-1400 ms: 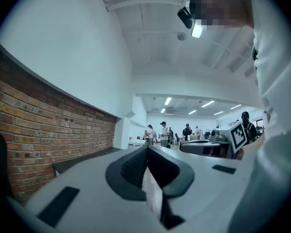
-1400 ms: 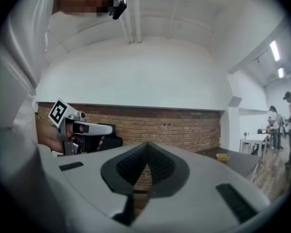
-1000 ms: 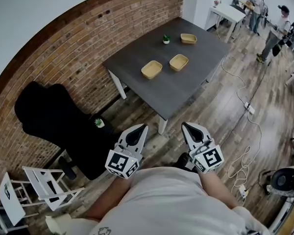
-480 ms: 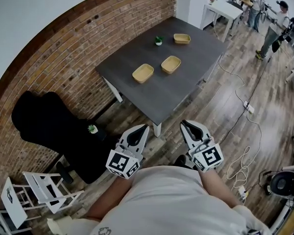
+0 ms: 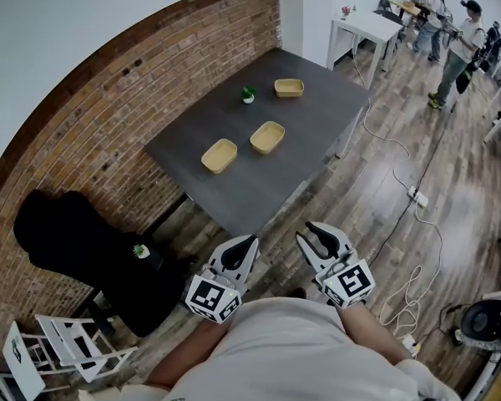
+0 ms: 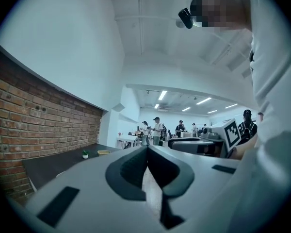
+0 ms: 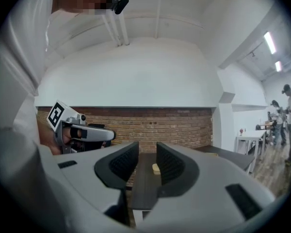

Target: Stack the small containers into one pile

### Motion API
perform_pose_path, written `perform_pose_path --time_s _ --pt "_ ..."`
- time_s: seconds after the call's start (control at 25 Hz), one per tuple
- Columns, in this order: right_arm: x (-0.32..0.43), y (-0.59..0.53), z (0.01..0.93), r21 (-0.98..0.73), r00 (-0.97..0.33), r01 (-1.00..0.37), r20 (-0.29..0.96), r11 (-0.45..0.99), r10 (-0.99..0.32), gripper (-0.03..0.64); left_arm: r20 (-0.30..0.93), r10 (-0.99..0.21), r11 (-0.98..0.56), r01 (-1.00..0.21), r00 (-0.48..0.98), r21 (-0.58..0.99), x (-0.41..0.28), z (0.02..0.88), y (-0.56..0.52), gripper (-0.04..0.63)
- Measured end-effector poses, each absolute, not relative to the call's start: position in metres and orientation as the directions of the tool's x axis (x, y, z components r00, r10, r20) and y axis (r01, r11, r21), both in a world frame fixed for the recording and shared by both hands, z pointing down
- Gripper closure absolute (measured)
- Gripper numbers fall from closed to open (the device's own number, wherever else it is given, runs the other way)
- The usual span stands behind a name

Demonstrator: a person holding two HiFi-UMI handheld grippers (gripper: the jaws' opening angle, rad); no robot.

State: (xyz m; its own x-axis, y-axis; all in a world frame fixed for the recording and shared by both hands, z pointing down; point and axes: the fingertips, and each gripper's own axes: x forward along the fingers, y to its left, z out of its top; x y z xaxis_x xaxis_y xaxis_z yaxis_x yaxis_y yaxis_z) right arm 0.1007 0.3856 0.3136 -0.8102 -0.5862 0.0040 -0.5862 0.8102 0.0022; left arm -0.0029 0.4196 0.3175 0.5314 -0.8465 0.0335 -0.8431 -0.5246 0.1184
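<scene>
The three small containers lie apart on the dark desk [image 5: 313, 132], none nested in another. The nearest container [image 5: 220, 154] and the middle container [image 5: 267, 137] lie near each other around the desk's centre. The far container [image 5: 289, 88] lies toward the back edge, close to a little potted plant [image 5: 248, 95]. They look like shallow tan trays, and I cannot tell from here whether anything is in them.

I judge the task not yet begun: there is no pile, and all three pieces are left to gather.

Both tools are held close to my operator's chest, well apart from the desk, with wooden floor [image 5: 384, 182] between. The left tool [image 5: 245, 242] has its jaws pressed together on nothing; its own view shows them meeting in a seam. The right tool [image 5: 319, 236] has its jaws opening, with nothing between them. Through the gap in its own view I see only the distant desk and one container [image 7: 156, 168].

Next, I reckon, comes walking up to the desk and taking a first container.
</scene>
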Motion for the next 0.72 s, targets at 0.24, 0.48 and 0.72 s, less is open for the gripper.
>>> perform_pose_path --time_s 0.24,0.48,0.72 --pt "0.152 0.365 0.321 0.000 -0.799 -0.602 0.014 0.799 -0.602 0.488 0.028 -0.829 -0.551 -0.823 0.559 0.136 0.053 0.326 0.392 0.584" --pt "0.195 0.355 0.332 -0.019 -0.762 -0.647 0.036 0.762 -0.647 0.486 0.036 -0.782 -0.612 -0.777 0.622 0.147 0.099 0.331 0.369 0.584" --pt "0.230 0.344 0.340 -0.030 -0.715 -0.699 0.054 0.714 -0.697 0.485 0.039 -0.736 -0.662 -0.730 0.676 0.167 0.133 0.337 0.351 0.584"
